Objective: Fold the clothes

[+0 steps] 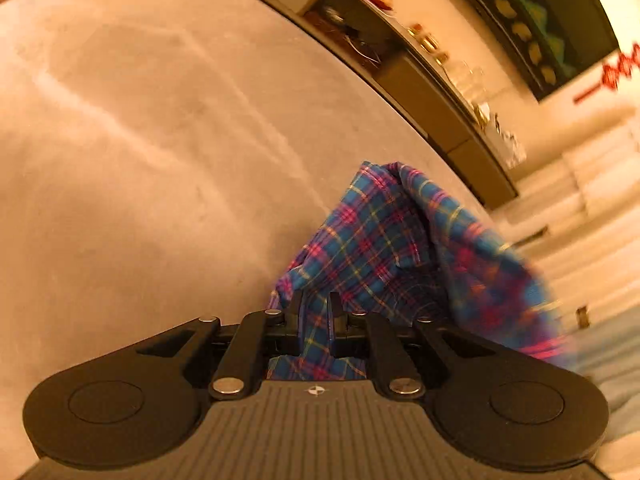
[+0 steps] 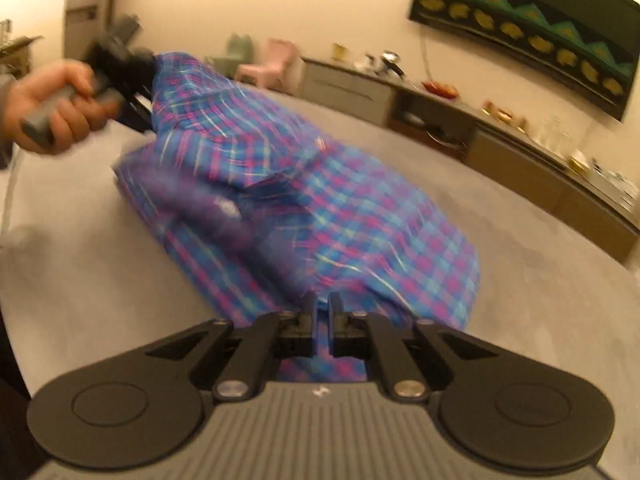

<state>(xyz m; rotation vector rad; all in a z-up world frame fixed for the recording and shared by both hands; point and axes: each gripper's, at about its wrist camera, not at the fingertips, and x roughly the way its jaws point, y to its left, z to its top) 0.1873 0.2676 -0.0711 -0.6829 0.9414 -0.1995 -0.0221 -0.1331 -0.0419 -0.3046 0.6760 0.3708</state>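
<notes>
Low in the left wrist frame, the left tool (image 1: 316, 308) is clamped on a fold of the plaid shirt (image 1: 384, 240), which bunches up toward the right over the grey desk (image 1: 140, 160). In the right wrist frame the right tool (image 2: 322, 308) pinches another edge of the same shirt (image 2: 320, 200) at bottom centre, the blurred cloth stretching up to the upper left. There a hand (image 2: 56, 108) holds the left tool (image 2: 146, 80) against the shirt's far end, above the desk (image 2: 540, 300).
</notes>
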